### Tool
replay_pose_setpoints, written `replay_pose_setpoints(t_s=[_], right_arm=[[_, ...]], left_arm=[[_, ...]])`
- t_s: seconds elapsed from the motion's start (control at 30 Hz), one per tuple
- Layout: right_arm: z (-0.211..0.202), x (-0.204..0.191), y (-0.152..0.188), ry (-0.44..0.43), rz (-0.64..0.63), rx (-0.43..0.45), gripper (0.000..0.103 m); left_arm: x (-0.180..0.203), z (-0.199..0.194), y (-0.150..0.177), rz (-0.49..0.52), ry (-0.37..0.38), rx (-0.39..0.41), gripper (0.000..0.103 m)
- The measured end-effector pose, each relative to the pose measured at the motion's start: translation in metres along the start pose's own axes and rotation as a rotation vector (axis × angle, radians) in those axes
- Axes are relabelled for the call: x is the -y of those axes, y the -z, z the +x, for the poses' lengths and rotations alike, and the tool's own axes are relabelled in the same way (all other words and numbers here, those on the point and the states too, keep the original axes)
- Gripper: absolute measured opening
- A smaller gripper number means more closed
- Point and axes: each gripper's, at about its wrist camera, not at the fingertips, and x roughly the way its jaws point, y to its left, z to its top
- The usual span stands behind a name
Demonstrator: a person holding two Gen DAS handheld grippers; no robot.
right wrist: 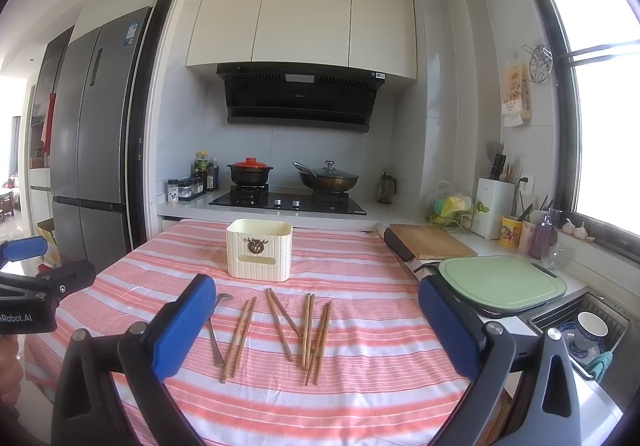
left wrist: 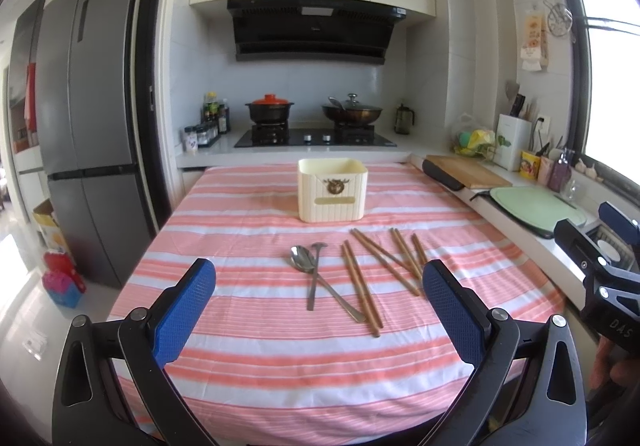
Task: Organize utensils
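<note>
"DAS" on right gripper (left wrist: 612, 246), "nRobot.AI" on left gripper (right wrist: 24, 278)

A striped tabletop (left wrist: 248, 366) carries a cream holder (left wrist: 332, 189), 2 spoons (left wrist: 312, 274), and seemingly 8 chopsticks (left wrist: 384, 266).

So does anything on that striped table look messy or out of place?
Yes. The wooden chopsticks lie scattered at crossing angles, and two metal spoons overlap beside them, all loose in front of the cream holder, not inside it.
</note>
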Motion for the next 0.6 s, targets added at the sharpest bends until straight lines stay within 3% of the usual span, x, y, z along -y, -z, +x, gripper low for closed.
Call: replay_pose_setpoints(t_s=[0.6], right_arm=[[0.0066, 0.0028, 0.0015, 0.008, 0.017, -0.018, 0.103]], left_arm=[[-0.0011, 0.0074, -0.0012, -0.009, -0.009, -0.012, 0.103]])
